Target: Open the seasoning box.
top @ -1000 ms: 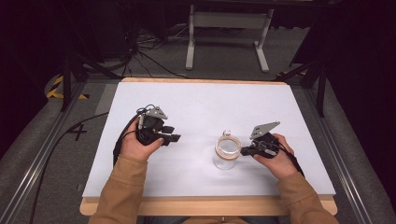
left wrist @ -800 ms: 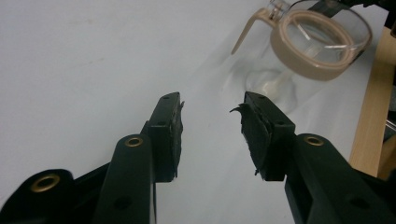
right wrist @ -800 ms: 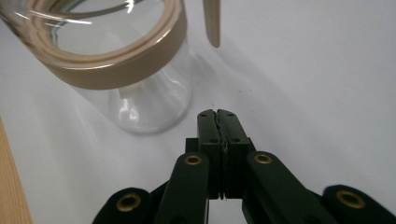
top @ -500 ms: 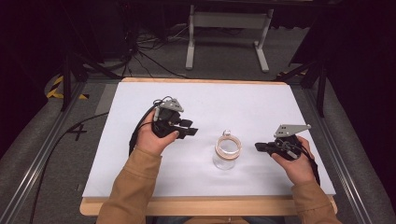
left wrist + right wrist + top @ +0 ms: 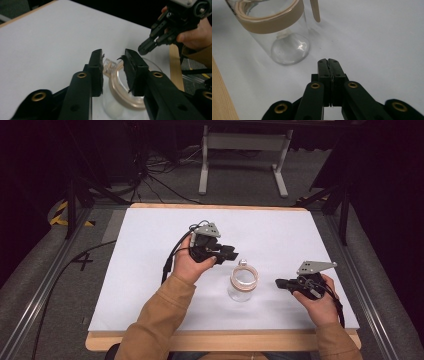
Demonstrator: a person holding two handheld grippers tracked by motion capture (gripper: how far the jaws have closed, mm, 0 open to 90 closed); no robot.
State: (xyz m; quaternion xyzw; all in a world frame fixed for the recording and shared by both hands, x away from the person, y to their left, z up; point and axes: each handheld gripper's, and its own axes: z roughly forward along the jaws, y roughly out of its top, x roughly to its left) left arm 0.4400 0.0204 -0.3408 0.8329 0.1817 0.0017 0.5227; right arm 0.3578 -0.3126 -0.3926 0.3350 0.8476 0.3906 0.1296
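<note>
Two tools: each is sitting in one of the person's hands above the white surface (image 5: pixel 150 250).
Jar: a clear glass jar (image 5: pixel 242 284) with a tan rim is standing upright near the front middle of the surface, between the two tools.
Left tool: the left tool (image 5: pixel 231 252) is hovering just behind the jar, its jaws standing apart and gripping nothing; in the left gripper view they are framing the jar's rim and small clasp (image 5: pixel 109 65).
Right tool: the right tool (image 5: pixel 279 283) is lying low beside the jar, apart from it, jaws pressed together on nothing.
</note>
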